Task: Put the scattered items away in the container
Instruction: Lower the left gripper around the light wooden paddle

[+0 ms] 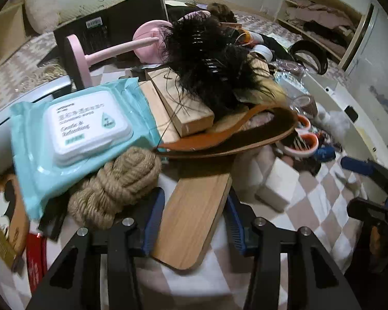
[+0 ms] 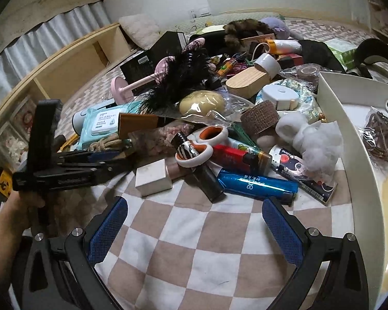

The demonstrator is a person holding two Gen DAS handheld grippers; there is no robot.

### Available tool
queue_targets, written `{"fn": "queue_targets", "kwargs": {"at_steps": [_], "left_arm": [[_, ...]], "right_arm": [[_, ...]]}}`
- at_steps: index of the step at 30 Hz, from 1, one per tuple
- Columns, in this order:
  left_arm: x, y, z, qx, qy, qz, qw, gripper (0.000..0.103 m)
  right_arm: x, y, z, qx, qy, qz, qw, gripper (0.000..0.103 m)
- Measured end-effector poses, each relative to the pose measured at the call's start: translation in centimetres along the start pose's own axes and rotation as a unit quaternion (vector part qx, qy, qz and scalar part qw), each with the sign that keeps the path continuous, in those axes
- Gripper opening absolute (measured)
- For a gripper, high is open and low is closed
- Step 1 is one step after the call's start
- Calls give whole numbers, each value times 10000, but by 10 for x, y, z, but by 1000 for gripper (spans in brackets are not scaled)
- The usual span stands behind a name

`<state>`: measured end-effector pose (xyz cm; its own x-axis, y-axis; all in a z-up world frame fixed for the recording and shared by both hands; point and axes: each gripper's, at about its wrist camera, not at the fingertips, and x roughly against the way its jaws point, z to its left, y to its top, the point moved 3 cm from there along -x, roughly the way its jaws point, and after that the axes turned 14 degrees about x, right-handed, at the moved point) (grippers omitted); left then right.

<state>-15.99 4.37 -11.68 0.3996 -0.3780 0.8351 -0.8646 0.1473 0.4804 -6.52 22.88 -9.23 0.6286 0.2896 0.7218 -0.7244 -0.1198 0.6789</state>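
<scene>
Left gripper: jaws part-open, one blue pad on each side of a flat wooden board; whether the pads touch its edges cannot be told. Board's rounded near end lies on the checked bedspread; far end runs under a brown strap.

Left of the board, touching: coil of jute rope, partly under a teal wet-wipes pack. Behind them a pink stand on its side, black feathers draped over wooden blocks.

Right gripper: jaws wide open, holding nothing, over a bare stretch of bedspread. This patch is the only open room; clutter begins just beyond the fingertips.

Nearest edge of the pile: white box, blue tube, orange-handled scissors, red tube, cotton wool.

White container at right, its near wall just beside the pile; a bag of brown hair ties inside.

A hand holds the left gripper's handle, at left in the right wrist view.
</scene>
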Motion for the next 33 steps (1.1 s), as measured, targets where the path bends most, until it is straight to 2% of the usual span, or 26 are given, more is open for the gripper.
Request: {"fn": "queue_targets", "kwargs": {"at_steps": [4,7,9,15,18,21,24,25,28,29,33], "left_arm": [[8,-8,1,358,-115,9,9993,44],[13,-14,4,746,-380,90,9965,43],[15,-19,6,1042,-631,167,9924,43],[21,-37,13,1881,-1404,347,9715,43],[27,-41,14,1936,-1311,226,9720,43],[28,-38,10,1811,-1069,105,9776,43],[28,-39,13,1745,-924,12,9803,44],[29,-39,13,1707,-839,-48,9817,48],[30,-38,11,1556,-671,-169,9854,71],[30,-38,9,1488,-630,-191,9867,76],[27,-40,1,1179,-325,-217,9923,78]], "right_arm": [[1,0,16,289,60,-63,9995,103],[-4,0,25,377,320,-62,9988,103],[-9,1,28,394,483,-16,9981,103],[-27,17,36,446,944,-9,9945,103],[-38,24,33,393,1115,55,9930,103],[-49,28,22,207,1272,130,9916,103],[-51,32,20,352,1193,140,9921,103],[-52,33,20,458,1127,141,9925,103],[-58,37,23,831,1031,189,9910,103],[-61,38,25,976,1038,224,9895,103],[-69,39,32,1549,930,307,9831,103]]}}
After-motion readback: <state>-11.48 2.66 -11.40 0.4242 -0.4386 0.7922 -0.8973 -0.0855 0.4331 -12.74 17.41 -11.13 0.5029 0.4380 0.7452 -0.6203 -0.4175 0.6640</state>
